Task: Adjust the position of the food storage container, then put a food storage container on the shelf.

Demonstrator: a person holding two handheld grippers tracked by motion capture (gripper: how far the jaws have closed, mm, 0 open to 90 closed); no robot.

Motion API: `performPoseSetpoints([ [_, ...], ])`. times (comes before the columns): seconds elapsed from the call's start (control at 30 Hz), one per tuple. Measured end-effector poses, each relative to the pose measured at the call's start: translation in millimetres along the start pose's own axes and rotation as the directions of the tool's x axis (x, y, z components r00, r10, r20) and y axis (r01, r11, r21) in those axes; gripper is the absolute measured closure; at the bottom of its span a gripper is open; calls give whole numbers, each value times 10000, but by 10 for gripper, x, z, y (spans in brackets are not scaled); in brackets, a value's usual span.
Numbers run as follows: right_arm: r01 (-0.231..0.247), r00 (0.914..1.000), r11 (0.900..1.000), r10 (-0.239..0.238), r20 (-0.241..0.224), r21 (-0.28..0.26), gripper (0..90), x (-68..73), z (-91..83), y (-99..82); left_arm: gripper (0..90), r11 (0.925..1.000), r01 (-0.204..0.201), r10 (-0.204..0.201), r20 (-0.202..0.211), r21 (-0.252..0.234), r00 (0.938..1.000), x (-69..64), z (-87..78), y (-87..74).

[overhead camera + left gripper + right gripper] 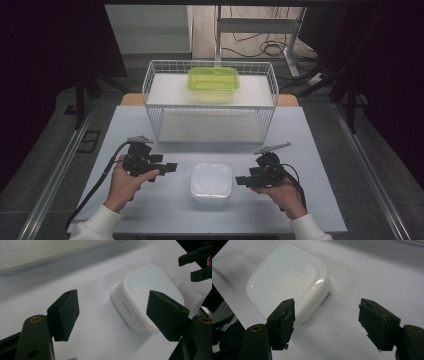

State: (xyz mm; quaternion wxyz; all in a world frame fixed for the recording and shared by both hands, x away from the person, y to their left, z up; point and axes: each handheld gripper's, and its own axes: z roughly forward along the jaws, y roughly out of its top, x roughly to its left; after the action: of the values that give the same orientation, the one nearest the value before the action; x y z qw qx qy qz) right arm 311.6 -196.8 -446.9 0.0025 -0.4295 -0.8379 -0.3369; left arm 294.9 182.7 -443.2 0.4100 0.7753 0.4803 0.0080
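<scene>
Left gripper [172, 167]: jaws spread wide, nothing between the pads; it hovers just left of the white lidded container [211, 182], pointing toward it without touching.
Right gripper [240, 180]: jaws also wide apart and empty; it sits just right of the container, apart from it.
Left gripper view: both black pads [65, 312] frame bare table, with the container [147, 295] beyond the right-hand pad; the other gripper's jaws [198, 263] show at the top right corner.
Right gripper view: the container [287, 282] lies past the left-hand pad [283, 320], upside unclear, a small printed label on its side wall.
Container: white, square with rounded corners, lid on, resting on the near middle of the table [150, 125] between the two grippers.
Hard to make out: the label's print is too small to read; the container's contents are hidden by the lid.
Cut off: the person's sleeves [100, 225] run out of the near edge.
Far side: a white wire basket [150, 85] stands on the table's far middle, with a green lidded box [213, 80] on its upper shelf.
Surface: pale, plain tabletop.
Room: dark surroundings, grey floor, cables [265, 47] lying beyond the table.
</scene>
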Motion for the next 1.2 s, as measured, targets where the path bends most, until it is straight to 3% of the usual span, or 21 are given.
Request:
performPoseSetpoints([
  [0.27,-131,9998,9999,129,-167,-97,281,0,15,2,274,9995,282,-285,278,125,9992,-55,75,-13],
  [0.4,-247,9993,9996,243,-269,-138,283,9,36,-6,273,9977,683,-685,804,46,9944,-84,113,-19],
  [0.57,-365,9984,9993,362,-438,-57,306,33,91,-13,284,9949,930,-966,1027,395,9900,-120,224,-55],
  [0.83,-661,9952,9978,653,-726,-86,351,24,154,-26,314,9872,1322,-1453,1632,889,9758,-126,412,-92],
  [1.1,-1027,9904,9945,1002,-954,-224,402,-3,175,-53,369,9821,1432,-1648,1902,1225,9678,-112,512,-118],
  [1.2,-1178,9874,9928,1148,-1091,-215,415,-5,193,-61,385,9783,1651,-1895,2195,1249,9570,-118,544,-122],
])
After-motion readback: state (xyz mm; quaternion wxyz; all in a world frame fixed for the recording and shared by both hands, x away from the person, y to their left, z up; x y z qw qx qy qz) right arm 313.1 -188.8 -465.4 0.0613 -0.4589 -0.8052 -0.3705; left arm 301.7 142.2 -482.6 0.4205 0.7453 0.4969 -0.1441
